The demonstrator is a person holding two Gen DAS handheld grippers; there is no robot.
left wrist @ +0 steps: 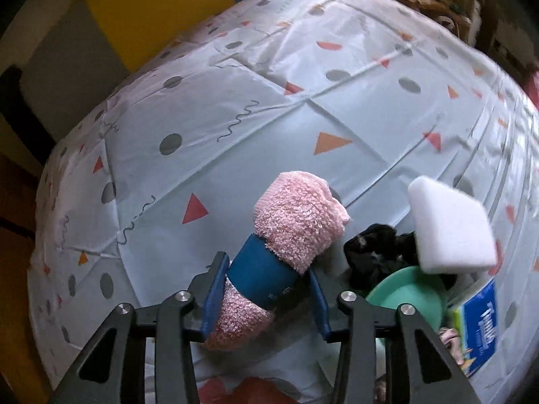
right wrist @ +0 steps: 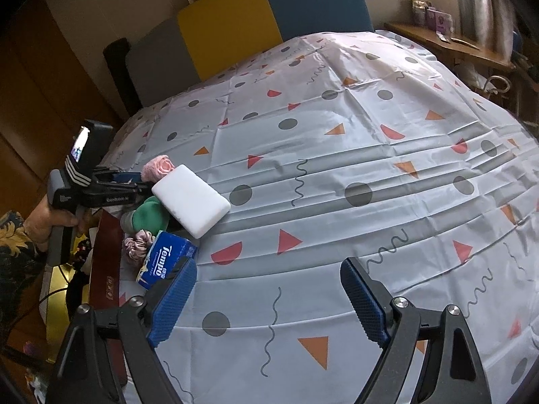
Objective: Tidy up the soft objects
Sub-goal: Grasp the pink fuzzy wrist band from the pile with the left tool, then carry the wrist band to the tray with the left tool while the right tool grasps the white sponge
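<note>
Left gripper (left wrist: pixel 266 289) clamped on a rolled pink towel (left wrist: pixel 296 219) with a blue band, raised off the tabletop (right wrist: pixel 337 155) at its left edge. Right gripper (right wrist: pixel 269 299) spread wide, holding nothing. White sponge (right wrist: pixel 191 199), green item (right wrist: pixel 150 217), scrunchie (right wrist: pixel 136 239) and tissue pack (right wrist: pixel 166 257) clustered by that edge.
</note>
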